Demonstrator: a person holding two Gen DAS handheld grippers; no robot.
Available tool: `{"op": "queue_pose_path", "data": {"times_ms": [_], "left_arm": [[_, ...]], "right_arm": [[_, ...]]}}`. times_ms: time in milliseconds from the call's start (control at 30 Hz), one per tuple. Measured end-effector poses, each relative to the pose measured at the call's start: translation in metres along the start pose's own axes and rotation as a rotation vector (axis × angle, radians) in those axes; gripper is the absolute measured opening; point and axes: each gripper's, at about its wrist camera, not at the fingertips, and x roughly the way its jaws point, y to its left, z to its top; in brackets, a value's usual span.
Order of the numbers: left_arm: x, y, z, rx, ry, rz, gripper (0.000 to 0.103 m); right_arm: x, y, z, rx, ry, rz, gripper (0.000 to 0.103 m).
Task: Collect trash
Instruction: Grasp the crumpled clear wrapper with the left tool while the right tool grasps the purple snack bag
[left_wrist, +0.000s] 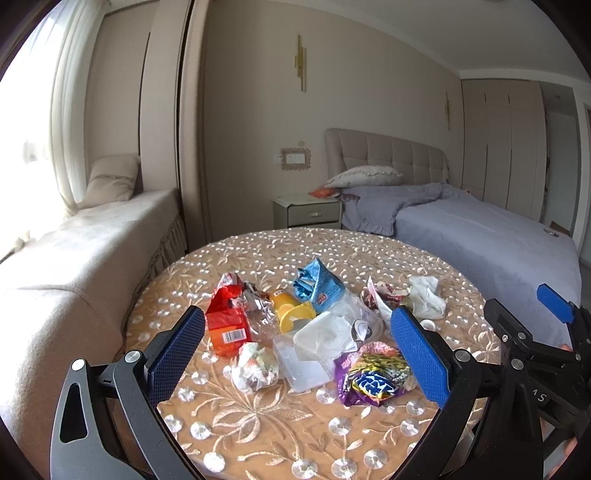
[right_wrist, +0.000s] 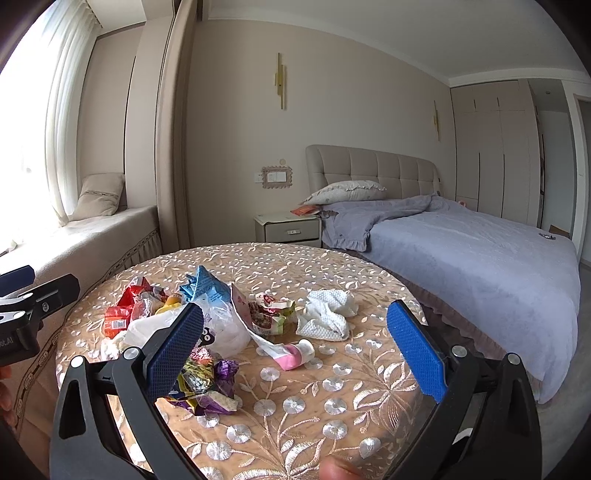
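A heap of trash lies on the round embroidered table (left_wrist: 258, 424). It holds a red wrapper (left_wrist: 227, 325), a blue packet (left_wrist: 320, 286), a yellow bottle (left_wrist: 290, 310), a clear plastic box (left_wrist: 306, 363), a purple snack bag (left_wrist: 373, 378), a crumpled paper ball (left_wrist: 255, 365) and a white tissue (left_wrist: 426, 297). My left gripper (left_wrist: 297, 358) hovers open just before the pile with nothing between its fingers. My right gripper (right_wrist: 295, 354) is open too, above a pink-and-white tube (right_wrist: 295, 354), with the white tissue (right_wrist: 327, 314) beyond it and the purple bag (right_wrist: 207, 380) by its left finger.
A bed with a grey-blue cover (right_wrist: 480, 251) stands right of the table. A bedside cabinet (right_wrist: 288, 229) sits behind it and a cushioned window seat (left_wrist: 74, 258) to the left. The other gripper's black frame shows at each view's edge. A fingertip (right_wrist: 340, 469) shows at the bottom.
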Motion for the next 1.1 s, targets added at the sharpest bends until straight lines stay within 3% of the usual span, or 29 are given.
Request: {"op": "queue_pose_path", "data": {"times_ms": [100, 333, 567, 800, 1000, 1100], "left_arm": [[0.0, -0.003, -0.001, 0.033, -0.039, 0.016, 0.098], [0.014, 0.008, -0.009, -0.053, 0.026, -0.055, 0.098], [0.025, 0.011, -0.022, -0.024, 0.063, -0.034, 0.098], [0.046, 0.027, -0.039, 0.001, 0.126, 0.011, 0.098], [0.079, 0.037, -0.052, 0.07, 0.201, 0.077, 0.098], [0.099, 0.043, -0.058, 0.073, 0.238, 0.069, 0.098]], "right_arm": [[0.0, -0.003, 0.0, 0.017, -0.018, 0.024, 0.099], [0.011, -0.006, -0.003, -0.006, 0.026, 0.023, 0.099], [0.019, -0.004, -0.009, -0.02, 0.056, 0.07, 0.099], [0.028, 0.026, -0.024, -0.11, 0.101, 0.152, 0.099], [0.054, 0.054, -0.04, -0.15, 0.21, 0.227, 0.099], [0.069, 0.064, -0.045, -0.153, 0.257, 0.241, 0.099]]}}
